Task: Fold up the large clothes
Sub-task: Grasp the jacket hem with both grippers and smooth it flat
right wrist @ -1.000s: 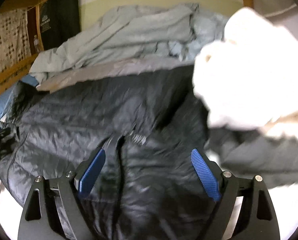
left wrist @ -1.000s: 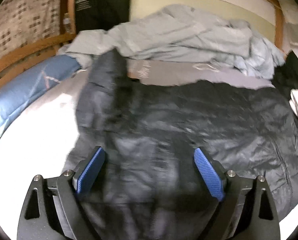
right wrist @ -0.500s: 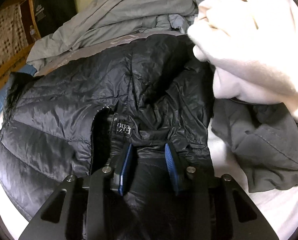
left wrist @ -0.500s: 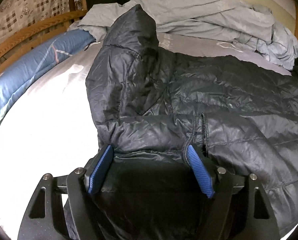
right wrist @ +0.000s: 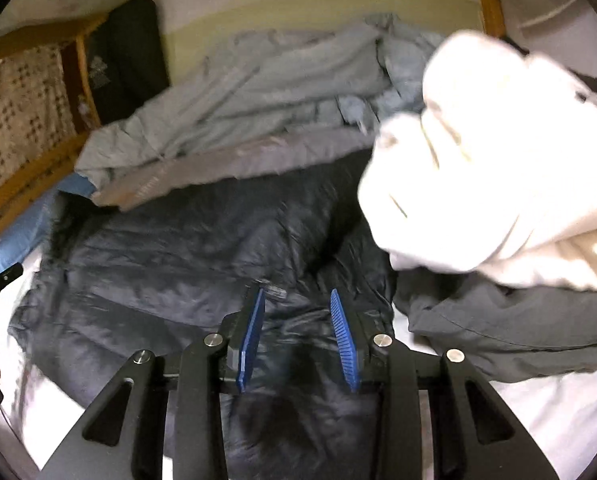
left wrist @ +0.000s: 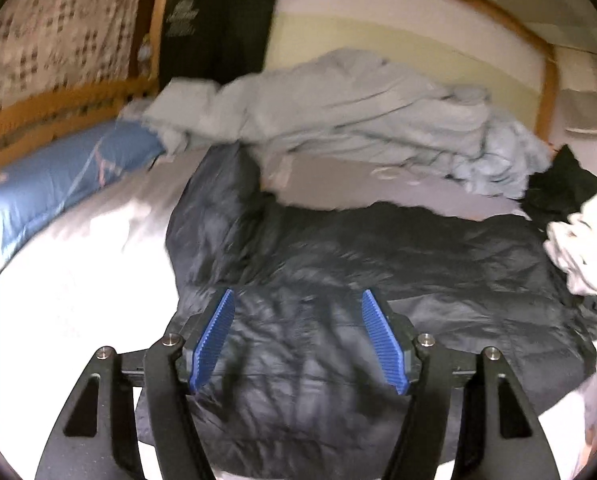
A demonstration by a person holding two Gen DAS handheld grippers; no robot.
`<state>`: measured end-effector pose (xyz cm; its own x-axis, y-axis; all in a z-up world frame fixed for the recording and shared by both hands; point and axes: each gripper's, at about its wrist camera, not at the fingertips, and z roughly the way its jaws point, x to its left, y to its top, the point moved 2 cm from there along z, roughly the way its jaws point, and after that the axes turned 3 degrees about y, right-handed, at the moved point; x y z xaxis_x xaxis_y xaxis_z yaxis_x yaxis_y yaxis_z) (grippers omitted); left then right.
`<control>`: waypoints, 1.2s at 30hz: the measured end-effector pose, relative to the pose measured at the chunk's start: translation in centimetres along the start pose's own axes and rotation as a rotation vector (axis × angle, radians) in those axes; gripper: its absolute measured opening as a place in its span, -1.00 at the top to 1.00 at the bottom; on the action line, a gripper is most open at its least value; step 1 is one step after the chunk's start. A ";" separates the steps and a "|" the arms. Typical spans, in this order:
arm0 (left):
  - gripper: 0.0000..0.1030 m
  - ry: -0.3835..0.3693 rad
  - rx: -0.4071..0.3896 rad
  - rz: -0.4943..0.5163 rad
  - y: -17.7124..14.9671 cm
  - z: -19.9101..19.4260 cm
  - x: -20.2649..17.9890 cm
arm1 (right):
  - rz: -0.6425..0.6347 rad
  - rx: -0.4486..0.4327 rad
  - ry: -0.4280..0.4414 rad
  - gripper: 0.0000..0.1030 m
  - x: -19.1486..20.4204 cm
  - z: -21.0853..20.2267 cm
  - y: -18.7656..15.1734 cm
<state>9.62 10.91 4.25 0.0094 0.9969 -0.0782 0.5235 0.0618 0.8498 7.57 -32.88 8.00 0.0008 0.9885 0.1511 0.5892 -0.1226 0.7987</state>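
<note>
Bed [left wrist: 70, 280]: white sheet, wooden frame along the far and left sides; bears all the clothing and bedding listed below.
Duvet [left wrist: 338, 112]: pale grey-blue, bunched along the far side of the bed, just beyond the jacket.
Puffer jacket [left wrist: 378, 264]: black, quilted, shiny; spread flat in the middle of the bed, directly ahead of and under both grippers.
Jacket long axis: across the bed, left to right in the left wrist view; hood [left wrist: 214, 196] at the left end, pointing toward the far left corner; opposite end toward the white garment at right.
Jacket in right wrist view [right wrist: 186, 256]: small label patch just past the left pad's tip; edges blurred.
White garment [right wrist: 494, 160]: fleecy, piled on the right, overlapping the jacket's right end.
Grey garment [right wrist: 510, 320]: dark grey, lying under the white garment, just right of the jacket.
Pillow [left wrist: 58, 176]: blue, at the left edge of the bed by the frame.
Left gripper [left wrist: 298, 312]: blue ribbed pads spread wide, above the jacket's near edge; nothing pinched between them.
Right gripper [right wrist: 298, 312]: pads at a narrow gap, jacket fabric visible in the gap; cannot tell whether the fabric is pinched.
</note>
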 end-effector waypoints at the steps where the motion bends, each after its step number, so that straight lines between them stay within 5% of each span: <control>1: -0.25 -0.012 -0.011 0.017 0.0 -0.5 -0.6 | 0.005 -0.006 0.009 0.29 0.2 -0.6 -0.2; 11: -0.25 -0.162 0.118 0.171 -5.0 -0.7 -8.1 | -0.028 0.115 0.103 0.29 4.4 -1.2 -5.4; 15: -0.26 -0.125 0.187 0.242 -7.2 0.7 -10.2 | -0.084 0.173 0.063 -0.02 5.5 0.4 -6.6; 22: -0.31 -0.071 0.222 0.282 -9.2 2.4 -10.9 | -0.098 0.218 0.048 -0.02 5.2 1.8 -8.1; 36: -0.31 -0.103 0.238 0.238 -8.4 2.3 -9.9 | -0.100 0.218 0.054 -0.03 5.0 1.7 -7.9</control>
<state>7.07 0.40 -3.29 0.2343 0.9711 0.0450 0.6802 -0.1969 0.7061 4.28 -26.85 1.42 -0.1060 0.9879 0.1136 0.7447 0.0032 0.6674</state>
